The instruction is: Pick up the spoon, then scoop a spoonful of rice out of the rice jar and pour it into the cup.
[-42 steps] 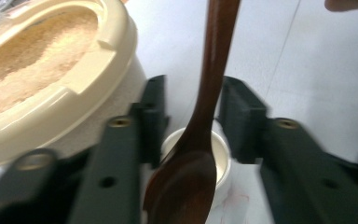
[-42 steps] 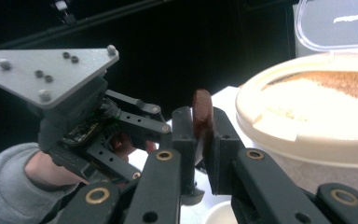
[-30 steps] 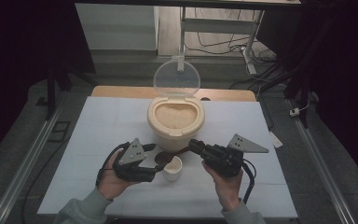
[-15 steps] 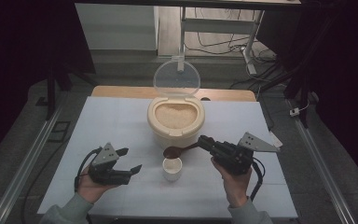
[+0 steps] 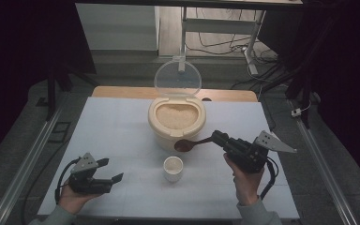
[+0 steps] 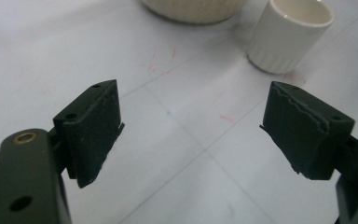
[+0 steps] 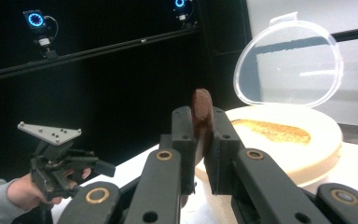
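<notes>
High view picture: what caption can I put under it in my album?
Right gripper holds a brown spoon between the rice container and small cup; left gripper open.

Black hand-held gripper (image 5: 104,175) each hand: brass rivets, grey triangular top plates, black cables; grey sleeves.

White table top (image 5: 122,126), wooden board (image 5: 117,92), floor cables (image 5: 220,47)

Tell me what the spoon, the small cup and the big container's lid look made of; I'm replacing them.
The spoon looks like wood: dark brown, matt, no glint. The small cup seems glazed ceramic or hard plastic: off-white, smooth, faintly glossy, ribbed low on its wall. The container's lid is almost surely clear plastic: see-through, thin moulded rim, small tab on top.
</notes>
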Tool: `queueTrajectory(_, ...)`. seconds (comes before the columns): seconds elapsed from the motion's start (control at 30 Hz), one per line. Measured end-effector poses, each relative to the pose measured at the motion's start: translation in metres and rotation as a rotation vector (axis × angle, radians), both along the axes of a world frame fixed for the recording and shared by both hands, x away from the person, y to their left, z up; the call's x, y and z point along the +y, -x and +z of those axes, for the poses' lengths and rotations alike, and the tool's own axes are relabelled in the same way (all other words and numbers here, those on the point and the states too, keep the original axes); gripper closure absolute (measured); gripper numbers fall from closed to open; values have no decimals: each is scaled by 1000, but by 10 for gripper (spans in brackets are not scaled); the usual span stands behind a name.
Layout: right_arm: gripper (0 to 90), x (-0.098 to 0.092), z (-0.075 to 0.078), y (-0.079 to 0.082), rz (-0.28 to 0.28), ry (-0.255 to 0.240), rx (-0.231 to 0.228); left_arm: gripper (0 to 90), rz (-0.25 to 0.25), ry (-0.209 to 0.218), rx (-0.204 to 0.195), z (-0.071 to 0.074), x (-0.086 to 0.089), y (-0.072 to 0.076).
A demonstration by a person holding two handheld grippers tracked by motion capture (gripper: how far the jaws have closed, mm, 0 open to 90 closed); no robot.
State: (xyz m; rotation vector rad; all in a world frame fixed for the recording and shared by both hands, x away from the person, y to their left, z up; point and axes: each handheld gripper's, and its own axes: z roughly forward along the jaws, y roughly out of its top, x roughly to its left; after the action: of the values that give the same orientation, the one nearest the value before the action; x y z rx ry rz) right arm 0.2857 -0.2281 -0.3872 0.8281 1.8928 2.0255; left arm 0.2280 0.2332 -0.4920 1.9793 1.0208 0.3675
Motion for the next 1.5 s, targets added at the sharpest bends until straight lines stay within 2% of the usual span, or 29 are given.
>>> queueTrajectory(0.13,833,-4,1,-1,-10,-3,-2,186,13,13,24,-6,7,1)
queueTrajectory(0.27,834,-7,2,-2,-17,-1,-9,173,14,14,41,-9,6,-1)
queueTrajectory(0.63,833,-13,7,-2,-33,-17,-26,159,10,7,52,-10,4,-3)
queueTrajectory(0.73,834,-14,10,-3,-35,-35,-30,155,7,8,61,-11,4,-5)
queueTrajectory(0.9,834,-14,19,-10,-55,-54,-46,154,2,3,60,-10,2,-6)
queueTrajectory(1.07,833,-16,28,-22,-88,-67,-42,155,-2,1,62,-11,2,-7)
queueTrajectory(1.2,833,-17,35,-32,-124,-48,-44,154,-4,-1,63,-12,2,-7)
queueTrajectory(1.3,834,-12,40,-43,-170,-15,-38,154,-4,-2,66,-12,2,-7)
queueTrajectory(1.5,833,-1,43,-61,-202,33,-21,153,-11,-4,72,-13,0,-7)
